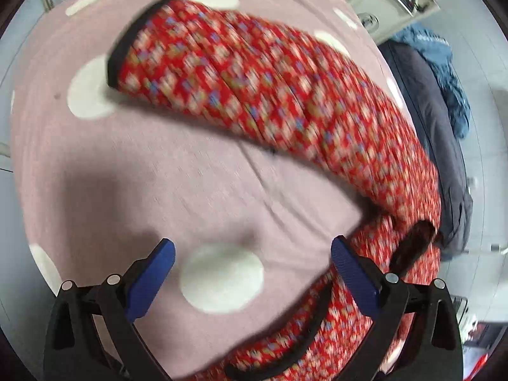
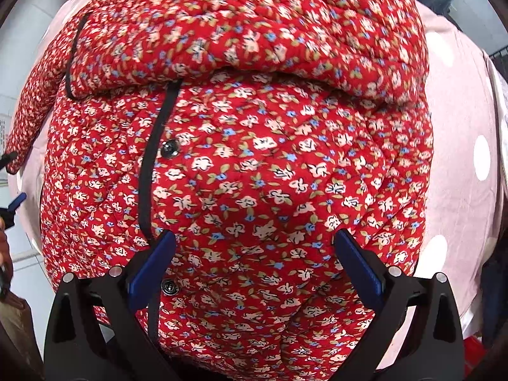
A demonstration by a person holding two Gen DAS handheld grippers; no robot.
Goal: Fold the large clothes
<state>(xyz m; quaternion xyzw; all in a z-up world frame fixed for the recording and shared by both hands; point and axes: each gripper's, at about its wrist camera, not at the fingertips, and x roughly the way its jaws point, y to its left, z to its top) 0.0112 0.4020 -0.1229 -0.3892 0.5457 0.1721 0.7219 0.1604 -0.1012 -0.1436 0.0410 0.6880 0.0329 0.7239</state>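
Red floral jacket (image 2: 254,165) lies under the open right hand-held gripper (image 2: 254,257).

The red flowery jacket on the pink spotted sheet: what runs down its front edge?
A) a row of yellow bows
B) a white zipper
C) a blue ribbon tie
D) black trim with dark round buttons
D: in the right wrist view the jacket has a narrow black trim running down the front, with a dark round button beside it and another lower down by the open right gripper.
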